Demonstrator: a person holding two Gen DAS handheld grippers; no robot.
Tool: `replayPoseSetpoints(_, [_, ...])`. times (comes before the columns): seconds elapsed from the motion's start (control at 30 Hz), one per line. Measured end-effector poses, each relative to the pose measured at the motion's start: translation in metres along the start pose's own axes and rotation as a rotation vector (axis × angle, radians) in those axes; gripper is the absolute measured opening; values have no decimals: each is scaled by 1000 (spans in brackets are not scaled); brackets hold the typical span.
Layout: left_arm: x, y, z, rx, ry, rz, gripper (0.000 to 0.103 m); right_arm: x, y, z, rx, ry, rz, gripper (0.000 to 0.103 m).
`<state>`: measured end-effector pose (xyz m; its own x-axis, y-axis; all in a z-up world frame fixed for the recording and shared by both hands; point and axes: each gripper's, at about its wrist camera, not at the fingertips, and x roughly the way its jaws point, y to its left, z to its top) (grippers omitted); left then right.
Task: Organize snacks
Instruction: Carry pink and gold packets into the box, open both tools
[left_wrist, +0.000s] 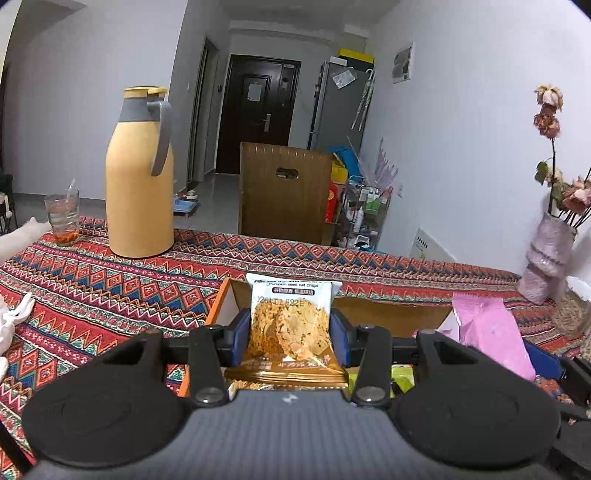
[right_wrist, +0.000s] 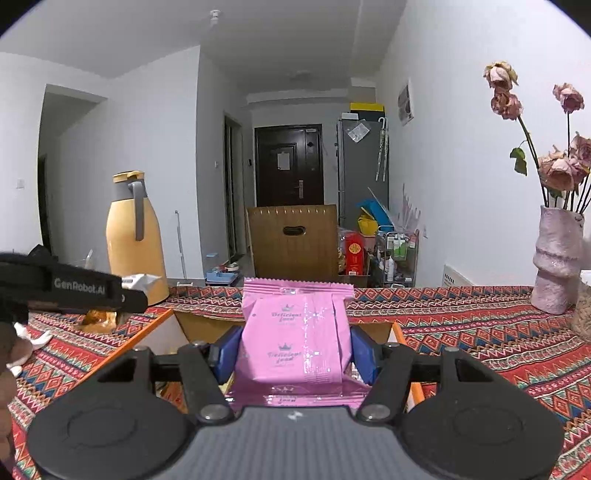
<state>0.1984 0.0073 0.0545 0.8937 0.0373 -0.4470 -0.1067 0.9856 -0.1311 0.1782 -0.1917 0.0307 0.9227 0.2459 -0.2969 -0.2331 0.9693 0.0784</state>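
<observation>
Both grippers are loaded. On my left gripper (left_wrist: 290, 328) the blue pads (left_wrist: 240, 332) are pinched against the sides of an oat crisps packet (left_wrist: 288, 325), which stands upright between them, white at the top with the printed cookies facing me. On my right gripper (right_wrist: 295, 350) the pads (right_wrist: 364, 354) are clamped on a pink snack packet (right_wrist: 295, 332), also upright, its crimped top edge level.

From the left wrist I see that pink packet (left_wrist: 491, 332) just to the right of mine, so the two hands are near each other. Each packet hangs over an open cardboard box (left_wrist: 391, 314) with orange-edged flaps; in the right wrist view the same box (right_wrist: 192, 325) lies directly under the pink packet. Something yellow-green shows down inside it, too hidden to name.

Around the box I have the patterned tablecloth (left_wrist: 110, 288). Farther left on it stands a yellow thermos (left_wrist: 140, 177) with a drinking glass (left_wrist: 62, 214) beside it, and at the far right a pale vase (right_wrist: 557, 258) of dried roses (right_wrist: 561, 170) against the wall.
</observation>
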Motion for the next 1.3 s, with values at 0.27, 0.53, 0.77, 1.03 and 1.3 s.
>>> replayPoseSetpoints(0.27, [25,7,-22,18,41,16,45,17,-9,-24,16,30,-1,61])
replayPoseSetpoints(0.53, [25,5,-28,28,44,15,45,19,-7,-31,11,45,-7,61])
replayPoseSetpoints(0.77, [26,6,-29,21,46,5,46,20,-11,-31,21,48,-17,61])
replayPoseSetpoints(1.03, [22,12,-27,-5,20,1,69,21,-11,-30,27,48,-12,61])
replayPoseSetpoints(1.3, [8,16,-23,-49,-35,46,103,15,-16,-29,75,25,-35,103])
